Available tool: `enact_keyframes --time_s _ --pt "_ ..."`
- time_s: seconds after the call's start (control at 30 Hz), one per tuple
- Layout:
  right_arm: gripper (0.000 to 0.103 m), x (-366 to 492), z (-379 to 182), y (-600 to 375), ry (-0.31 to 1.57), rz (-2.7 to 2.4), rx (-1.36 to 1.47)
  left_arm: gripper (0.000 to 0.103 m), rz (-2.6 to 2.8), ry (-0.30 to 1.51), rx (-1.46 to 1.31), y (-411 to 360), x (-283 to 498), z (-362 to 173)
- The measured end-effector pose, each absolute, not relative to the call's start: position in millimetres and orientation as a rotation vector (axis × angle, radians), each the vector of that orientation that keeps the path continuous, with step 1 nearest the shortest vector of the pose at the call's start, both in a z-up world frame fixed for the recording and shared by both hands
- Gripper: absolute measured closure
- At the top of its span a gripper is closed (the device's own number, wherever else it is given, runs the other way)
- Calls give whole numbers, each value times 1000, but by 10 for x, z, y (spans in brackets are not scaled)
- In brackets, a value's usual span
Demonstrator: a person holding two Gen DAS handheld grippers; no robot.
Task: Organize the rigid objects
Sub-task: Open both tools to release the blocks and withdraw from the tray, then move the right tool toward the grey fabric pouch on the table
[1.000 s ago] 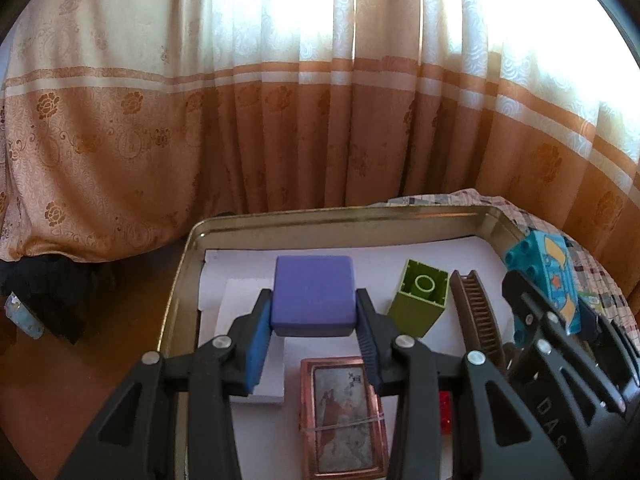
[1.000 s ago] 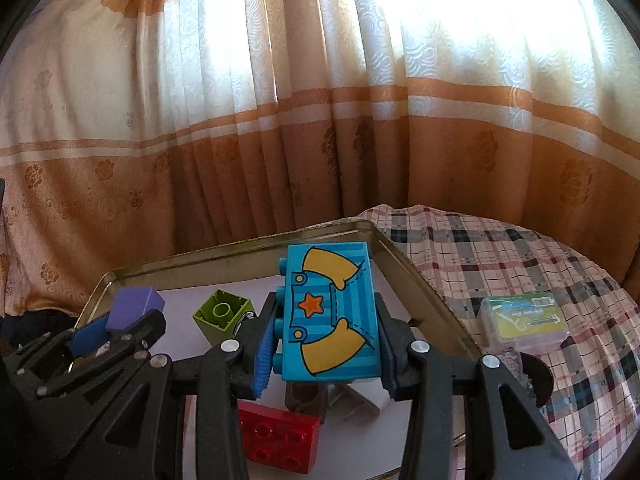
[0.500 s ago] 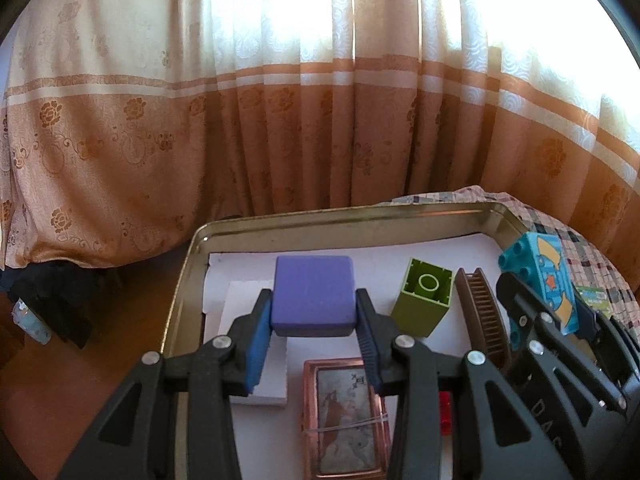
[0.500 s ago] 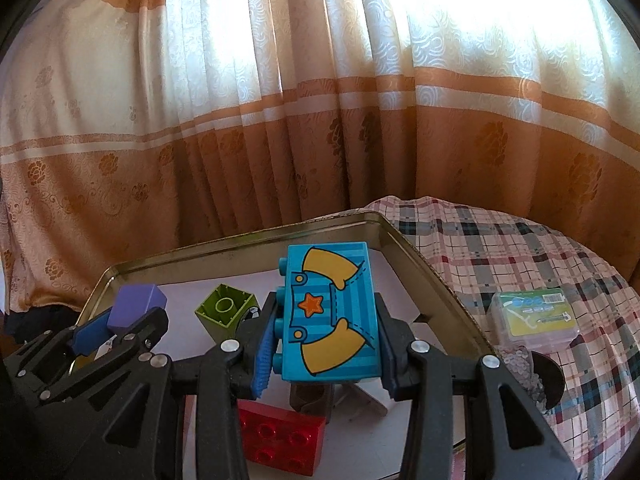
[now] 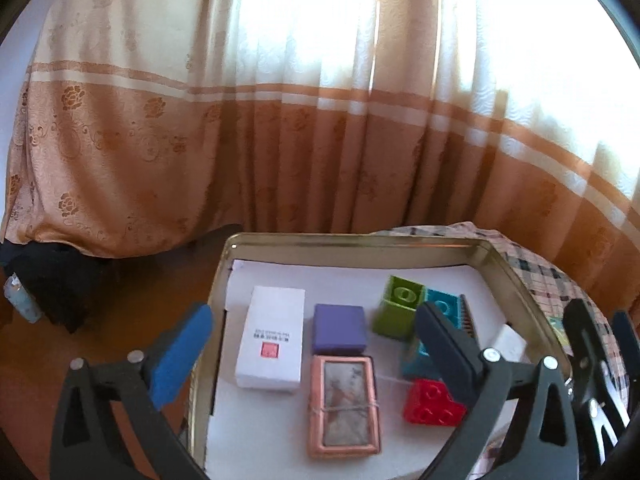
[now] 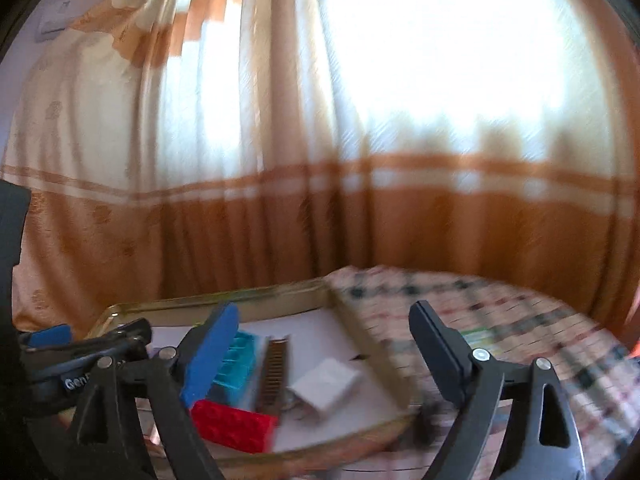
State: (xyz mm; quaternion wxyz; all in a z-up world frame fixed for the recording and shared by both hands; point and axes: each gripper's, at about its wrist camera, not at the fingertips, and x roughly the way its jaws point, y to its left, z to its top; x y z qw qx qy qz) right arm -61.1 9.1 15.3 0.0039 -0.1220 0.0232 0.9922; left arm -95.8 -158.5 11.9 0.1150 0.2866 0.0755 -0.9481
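A gold metal tray (image 5: 352,240) lined with white paper holds a white box (image 5: 272,336), a purple block (image 5: 339,329), a green brick (image 5: 396,312), a teal brick (image 5: 438,308), a red brick (image 5: 430,402), a pink framed picture (image 5: 344,410) and a brown comb (image 5: 466,316). My left gripper (image 5: 316,344) is open and empty above the tray. My right gripper (image 6: 324,348) is open and empty over the tray's right rim (image 6: 360,344). The teal brick (image 6: 236,364), red brick (image 6: 236,426) and comb (image 6: 274,372) also show in the blurred right wrist view.
The tray sits on a plaid tablecloth (image 6: 500,320). A small white piece (image 6: 326,386) lies in the tray's right corner. A greenish packet (image 6: 484,340) lies on the cloth right of the tray. Orange curtains (image 5: 320,140) hang close behind. The floor drops off at left (image 5: 100,340).
Both grippers opened and pulled back. The purple block now lies in the tray by the white box. The teal brick now lies in the tray beside the green brick.
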Motion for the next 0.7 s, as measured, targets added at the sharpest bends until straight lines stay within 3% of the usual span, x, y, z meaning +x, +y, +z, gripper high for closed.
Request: enact_keyframes --time_s 0.37,0.7 --pt "14 -373 157 465 172 2983 -401 0 -2812 143 817 -1245 -756 30" --pt "14 -331 144 507 150 2967 -416 0 -2808 115 788 -1163 -676 12"
